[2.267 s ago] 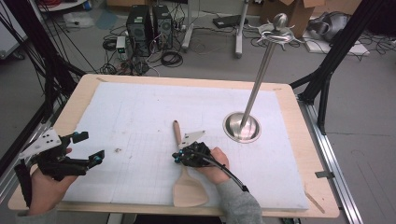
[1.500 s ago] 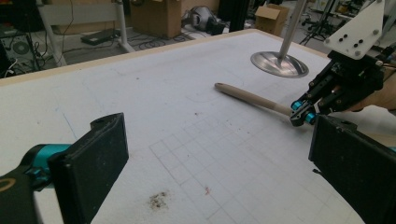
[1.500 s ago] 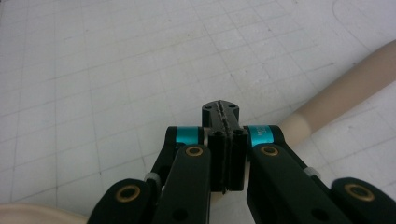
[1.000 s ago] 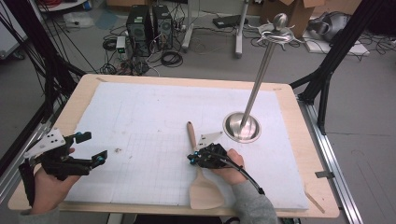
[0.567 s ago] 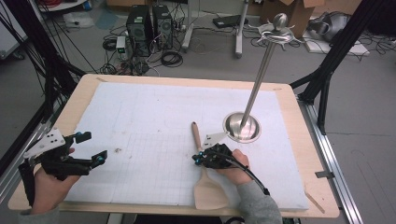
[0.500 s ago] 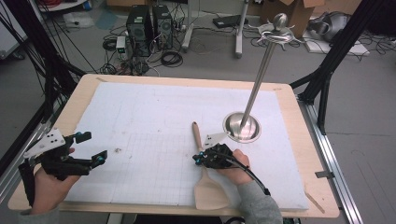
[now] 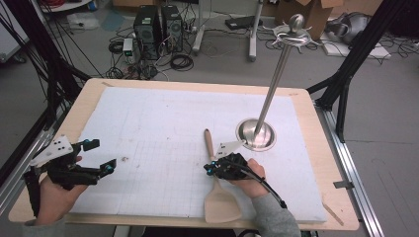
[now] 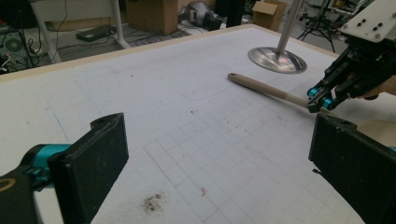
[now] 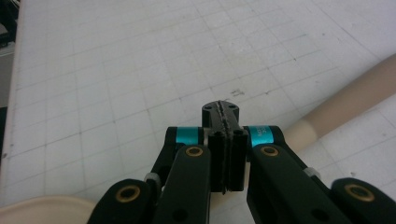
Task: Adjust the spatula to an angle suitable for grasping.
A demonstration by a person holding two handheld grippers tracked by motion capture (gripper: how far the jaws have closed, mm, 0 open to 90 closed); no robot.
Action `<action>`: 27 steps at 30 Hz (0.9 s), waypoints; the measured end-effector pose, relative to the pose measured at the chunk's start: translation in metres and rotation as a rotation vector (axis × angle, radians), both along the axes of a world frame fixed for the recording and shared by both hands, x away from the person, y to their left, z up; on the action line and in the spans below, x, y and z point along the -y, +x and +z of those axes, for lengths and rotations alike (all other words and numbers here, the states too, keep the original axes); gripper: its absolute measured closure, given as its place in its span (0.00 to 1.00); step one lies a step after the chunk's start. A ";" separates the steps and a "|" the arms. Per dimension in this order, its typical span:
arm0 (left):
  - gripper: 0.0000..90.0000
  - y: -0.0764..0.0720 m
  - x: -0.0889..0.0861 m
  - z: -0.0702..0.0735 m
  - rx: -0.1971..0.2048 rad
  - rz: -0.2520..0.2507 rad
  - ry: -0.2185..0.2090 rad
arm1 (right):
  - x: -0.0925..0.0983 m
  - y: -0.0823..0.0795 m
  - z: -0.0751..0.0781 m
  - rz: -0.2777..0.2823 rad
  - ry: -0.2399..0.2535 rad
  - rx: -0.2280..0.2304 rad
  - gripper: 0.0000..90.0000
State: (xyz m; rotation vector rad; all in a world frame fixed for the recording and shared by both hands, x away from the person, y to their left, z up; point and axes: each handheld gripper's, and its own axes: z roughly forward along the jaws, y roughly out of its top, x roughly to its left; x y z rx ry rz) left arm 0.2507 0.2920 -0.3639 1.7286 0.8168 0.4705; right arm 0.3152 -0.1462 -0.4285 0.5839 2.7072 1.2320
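Wooden spatula (image 7: 215,182) lies near front edge of bench (image 7: 316,148). Stiff, light, smooth; best grip at thin handle. Right hand-held gripper (image 7: 211,169) closed tight, pressing on handle, holding nothing. Left hand-held gripper (image 7: 101,157) wide open, empty.

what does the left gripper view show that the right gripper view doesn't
Left gripper view alone: the left gripper with its jaws wide apart over the mat, the metal stand's round base, the spatula's handle tip, and the right gripper from outside, at the spatula's handle. Right gripper view alone: that gripper's jaws pressed together close up with nothing between them, and a pale curved edge at the bottom left corner, perhaps the spatula's blade. Both share: the wooden spatula and the gridded white mat.
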 end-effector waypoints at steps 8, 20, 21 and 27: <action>0.06 0.000 0.000 0.000 0.002 -0.003 0.002 | -0.001 -0.010 0.005 0.022 -0.010 0.013 1.00; 0.06 0.002 0.002 -0.001 -0.003 -0.004 0.001 | -0.003 -0.018 -0.007 0.032 -0.027 -0.020 1.00; 0.06 0.002 0.002 -0.001 -0.003 -0.006 0.001 | -0.003 -0.019 -0.008 0.030 -0.025 -0.019 1.00; 0.06 0.003 0.002 -0.002 -0.007 -0.005 0.003 | -0.003 -0.021 -0.011 0.031 -0.028 -0.039 1.00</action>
